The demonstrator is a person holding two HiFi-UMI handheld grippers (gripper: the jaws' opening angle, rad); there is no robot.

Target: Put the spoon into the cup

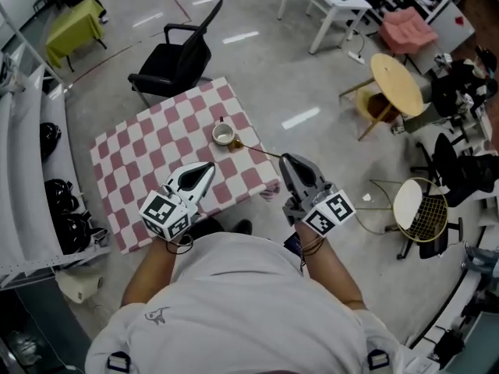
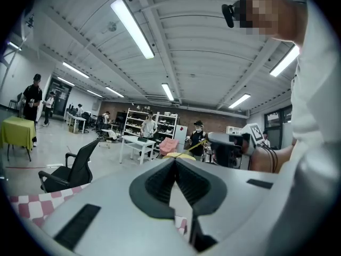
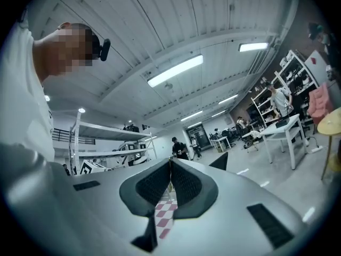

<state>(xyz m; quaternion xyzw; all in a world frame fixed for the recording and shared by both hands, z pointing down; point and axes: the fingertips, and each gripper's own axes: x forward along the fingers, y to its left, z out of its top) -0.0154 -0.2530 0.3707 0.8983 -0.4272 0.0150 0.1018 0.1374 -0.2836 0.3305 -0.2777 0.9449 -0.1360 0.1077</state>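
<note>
Head view: we see the right claw (image 1: 285, 160) clamped on the handle end of the spoon (image 1: 257, 150). The spoon's long axis runs from the claw to the cup (image 1: 224, 134) near the surface's (image 1: 156, 146) right edge, bowl just beside the rim, not in. Right hand is nearer. Left claw (image 1: 207, 167) is closed and empty.

Left gripper view: we only get the handle sticking out of the right claw, no cup.

Right gripper view: pads pinched together, cup hidden.
</note>
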